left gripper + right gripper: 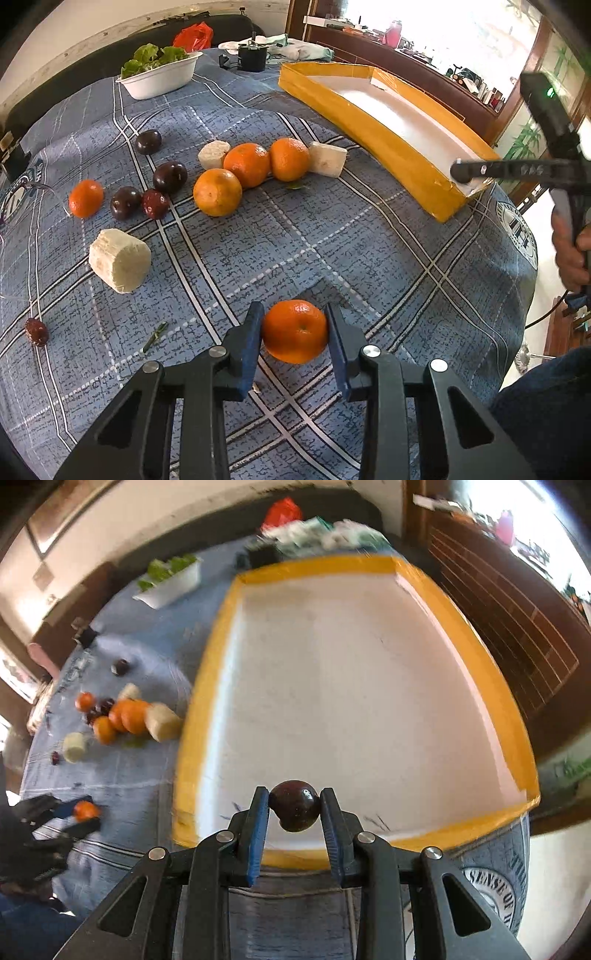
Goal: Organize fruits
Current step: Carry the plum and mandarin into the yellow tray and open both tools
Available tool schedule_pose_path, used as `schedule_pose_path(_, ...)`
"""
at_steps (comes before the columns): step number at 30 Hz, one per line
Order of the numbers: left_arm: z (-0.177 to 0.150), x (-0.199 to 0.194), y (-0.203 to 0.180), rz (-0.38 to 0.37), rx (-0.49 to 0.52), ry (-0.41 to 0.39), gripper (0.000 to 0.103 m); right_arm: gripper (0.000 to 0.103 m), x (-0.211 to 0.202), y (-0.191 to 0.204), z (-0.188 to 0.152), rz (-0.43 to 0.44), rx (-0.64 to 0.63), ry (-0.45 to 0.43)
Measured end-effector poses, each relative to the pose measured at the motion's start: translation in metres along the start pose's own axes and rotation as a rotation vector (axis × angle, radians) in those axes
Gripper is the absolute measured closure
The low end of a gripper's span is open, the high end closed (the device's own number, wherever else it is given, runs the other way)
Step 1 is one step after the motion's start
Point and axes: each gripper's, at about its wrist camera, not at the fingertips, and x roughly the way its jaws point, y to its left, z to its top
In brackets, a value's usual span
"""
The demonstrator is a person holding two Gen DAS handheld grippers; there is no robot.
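The right tongs (294,806) pinch a dark plum (295,805) and hang over the near edge of the yellow tray (199,709). The white tray floor lies just ahead and below, so the plum only has to go forward and down a little. This view is blurry, so how high it hangs is hard to tell. The left tongs (294,332) pinch an orange (294,331) above the tabletop (369,240). For them the tray is far off, ahead and to the right. The right hand is much nearer the tray.
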Motion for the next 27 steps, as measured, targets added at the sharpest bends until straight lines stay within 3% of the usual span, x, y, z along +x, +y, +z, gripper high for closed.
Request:
schedule_pose_path(13,0.008,-0.004,-0.001,-0.023,0.011,-0.013,0.071,0.072,-0.028,0.017,-0.053,0.113,-0.022,0.099)
schedule_pose_path(20,0.035,-0.013,-0.007,-0.052,0.036,-0.033,0.071,0.072,-0.063,-0.009,-0.011,0.209,0.141,-0.049)
schedule_pose_path(27,0.103,-0.024,-0.030,-0.104,0.067,-0.090,0.071,0.072,-0.075,-0.025,0.040,0.269,0.220,-0.108)
